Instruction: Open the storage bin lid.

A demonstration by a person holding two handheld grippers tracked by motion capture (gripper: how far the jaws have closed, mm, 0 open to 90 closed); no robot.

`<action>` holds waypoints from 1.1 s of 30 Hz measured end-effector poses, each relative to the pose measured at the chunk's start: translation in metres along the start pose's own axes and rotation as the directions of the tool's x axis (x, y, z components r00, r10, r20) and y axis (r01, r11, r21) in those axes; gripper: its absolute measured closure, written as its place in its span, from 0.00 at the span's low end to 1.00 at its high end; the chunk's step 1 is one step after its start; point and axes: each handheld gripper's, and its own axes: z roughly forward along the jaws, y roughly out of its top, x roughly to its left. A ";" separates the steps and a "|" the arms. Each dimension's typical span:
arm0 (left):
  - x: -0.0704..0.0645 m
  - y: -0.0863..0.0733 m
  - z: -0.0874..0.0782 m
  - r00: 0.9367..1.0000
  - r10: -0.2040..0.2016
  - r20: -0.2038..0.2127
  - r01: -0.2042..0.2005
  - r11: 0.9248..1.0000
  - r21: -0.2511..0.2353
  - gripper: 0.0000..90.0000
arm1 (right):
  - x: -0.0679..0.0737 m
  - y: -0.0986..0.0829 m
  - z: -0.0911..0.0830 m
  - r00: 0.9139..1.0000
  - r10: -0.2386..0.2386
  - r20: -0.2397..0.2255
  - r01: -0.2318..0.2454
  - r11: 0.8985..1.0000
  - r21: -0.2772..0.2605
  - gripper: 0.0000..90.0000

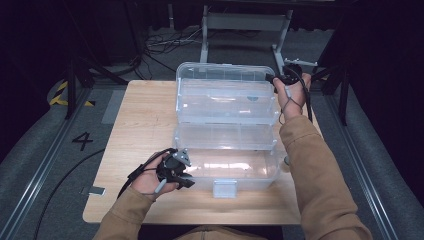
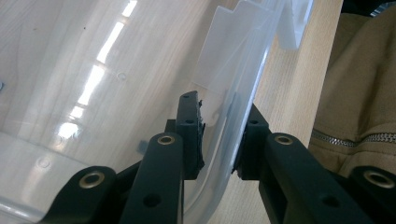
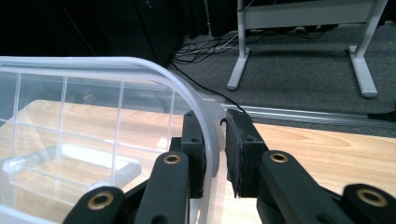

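A clear plastic box stands open on the wooden table, its lid raised at the far side and its tray tiers stepped down toward the person.

The left gripper sits at the box's near left corner. From the high view the jaws are hard to read. The left gripper view settles it: the box wall curves up between the 2 jaws, the left pad inside the box and the other outside it. The outer pad presses the plastic; the inner one stands just beside it with a slim gap, so the jaws are narrow around the wall, and I cannot tell if the grip is fully tight. To the right of the jaws, this view also shows the table edge and a tan jacket with a zip.

The right gripper is at the lid's far right corner, held in a hand with a tan sleeve. The right gripper view shows the lid rim arching down between the 2 jaws, 1 pad on each side and close against it: narrow, pinching the rim. Left of the jaws, the lid's ribbed grid shows through the plastic. Beyond the fingertips lie grey floor, cables and a metal stand's legs.
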 end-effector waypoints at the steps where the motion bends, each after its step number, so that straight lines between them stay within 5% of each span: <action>1: 0.000 0.000 0.000 1.000 0.000 0.000 0.000 1.000 0.000 0.84 | 0.000 0.000 0.001 1.000 0.000 0.000 0.000 1.000 0.001 0.87; 33: 0.001 0.001 0.000 1.000 0.002 0.009 -0.002 1.000 0.002 0.84 | -0.015 -0.012 0.029 0.999 0.019 -0.028 -0.017 0.998 0.062 0.88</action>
